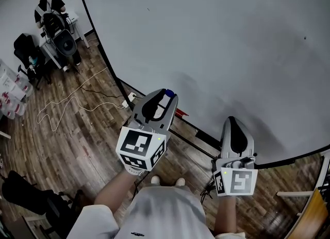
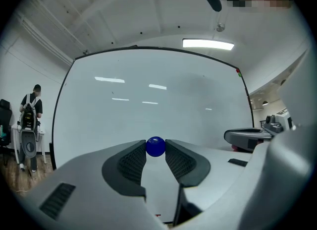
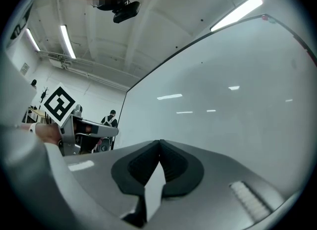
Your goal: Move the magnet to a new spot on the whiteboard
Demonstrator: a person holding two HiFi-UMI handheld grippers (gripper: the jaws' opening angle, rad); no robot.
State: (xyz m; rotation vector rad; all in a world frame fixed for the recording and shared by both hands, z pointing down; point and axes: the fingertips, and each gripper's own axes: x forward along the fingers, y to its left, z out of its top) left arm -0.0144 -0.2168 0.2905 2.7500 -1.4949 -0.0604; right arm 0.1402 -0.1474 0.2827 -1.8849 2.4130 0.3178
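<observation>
A small round blue magnet (image 2: pixel 155 146) sits pinched between the tips of my left gripper (image 2: pixel 155 147), held off the whiteboard (image 2: pixel 158 100) in front of it. From the head view the left gripper (image 1: pixel 166 95) points at the lower part of the whiteboard (image 1: pixel 216 42), the blue magnet (image 1: pixel 167 93) showing at its tip. My right gripper (image 1: pixel 231 122) hangs lower right, near the board's bottom edge. In the right gripper view its jaws meet at the tips (image 3: pixel 159 143) with nothing between them.
The board's black bottom frame (image 1: pixel 201 139) runs diagonally above a wooden floor (image 1: pixel 67 130) with a white cable (image 1: pixel 67 99). A person (image 1: pixel 49 6) sits at a desk at far left, among chairs and boxes. A small red object (image 1: pixel 181 113) lies on the frame.
</observation>
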